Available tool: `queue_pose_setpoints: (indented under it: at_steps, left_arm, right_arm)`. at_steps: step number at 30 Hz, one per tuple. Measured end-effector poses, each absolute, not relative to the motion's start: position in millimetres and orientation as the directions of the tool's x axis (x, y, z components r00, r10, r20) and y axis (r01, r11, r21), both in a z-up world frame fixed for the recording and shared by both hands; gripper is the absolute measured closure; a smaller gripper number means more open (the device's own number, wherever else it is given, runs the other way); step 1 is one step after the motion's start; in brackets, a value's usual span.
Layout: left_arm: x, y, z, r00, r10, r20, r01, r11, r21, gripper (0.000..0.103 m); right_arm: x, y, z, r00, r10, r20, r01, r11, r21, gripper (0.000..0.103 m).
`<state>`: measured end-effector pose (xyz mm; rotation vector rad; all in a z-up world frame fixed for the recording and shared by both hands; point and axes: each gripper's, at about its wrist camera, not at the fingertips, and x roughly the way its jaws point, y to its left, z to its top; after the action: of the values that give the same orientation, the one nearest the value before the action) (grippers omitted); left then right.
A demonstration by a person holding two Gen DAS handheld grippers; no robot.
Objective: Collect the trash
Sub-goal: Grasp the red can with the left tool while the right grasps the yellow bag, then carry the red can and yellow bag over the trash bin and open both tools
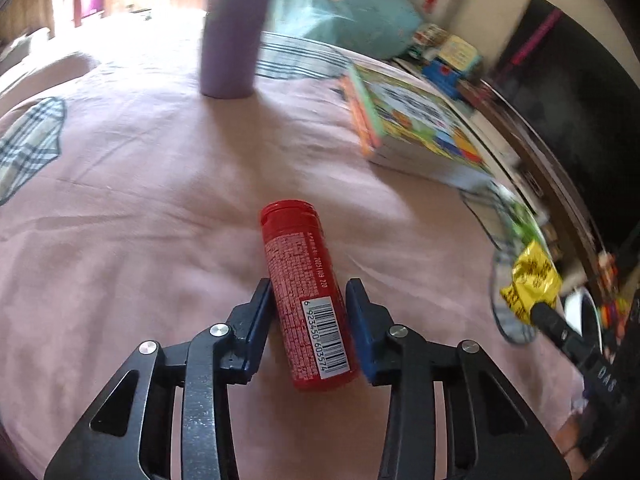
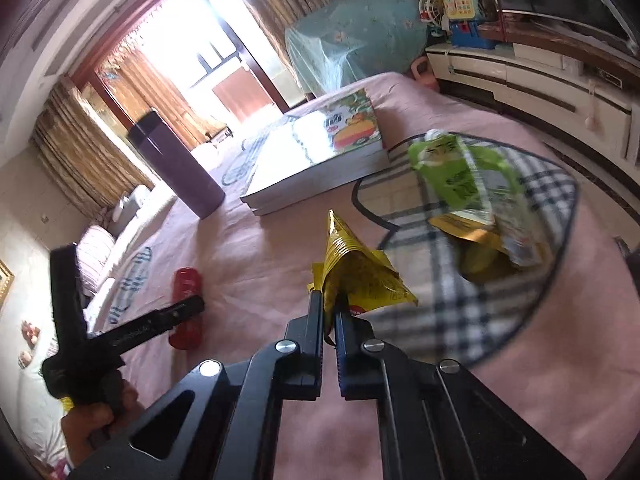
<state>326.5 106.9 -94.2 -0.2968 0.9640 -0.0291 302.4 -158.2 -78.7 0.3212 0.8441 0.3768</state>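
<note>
A red tube-shaped container [image 1: 308,300] lies on the pink bedsheet [image 1: 140,220]. My left gripper [image 1: 309,286] is open around it, a blue pad [image 1: 362,320] on each side with small gaps. The tube also shows in the right wrist view [image 2: 185,292], partly behind the left gripper. My right gripper [image 2: 329,300] is shut on a yellow crumpled wrapper [image 2: 356,272] and holds it above the sheet; that wrapper also shows in the left wrist view [image 1: 530,280]. A green and yellow snack bag pile [image 2: 472,200], blurred, lies just beyond it on a plaid patch.
A purple tumbler [image 1: 230,28] stands upright at the far side; it also shows in the right wrist view [image 2: 176,168]. A thick colourful book [image 1: 416,132] lies to the right, also in the right wrist view [image 2: 320,148]. A TV cabinet [image 2: 540,80] runs past the bed edge.
</note>
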Motion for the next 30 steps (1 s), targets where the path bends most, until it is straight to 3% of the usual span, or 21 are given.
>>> queue_pose_setpoints:
  at_steps: [9, 19, 30]
  left_arm:
    - [275, 47, -83, 0.507, -0.337, -0.794, 0.144, 0.941, -0.307, 0.072]
    - [254, 10, -94, 0.538, -0.211, -0.816, 0.143, 0.977, -0.158, 0.072]
    - [232, -14, -82, 0.559, -0.281, -0.780, 0.186, 0.959, -0.212, 0.073]
  right_arm:
    - [241, -199, -66, 0.611, 0.447, -0.653, -0.198, 0.885, 0.421, 0.098]
    - [199, -231, -75, 0.609, 0.411, -0.678, -0.142, 0.898, 0.417, 0.098]
    - [172, -252, -65, 0.650, 0.371, -0.663, -0.127, 0.913, 0.387, 0.098]
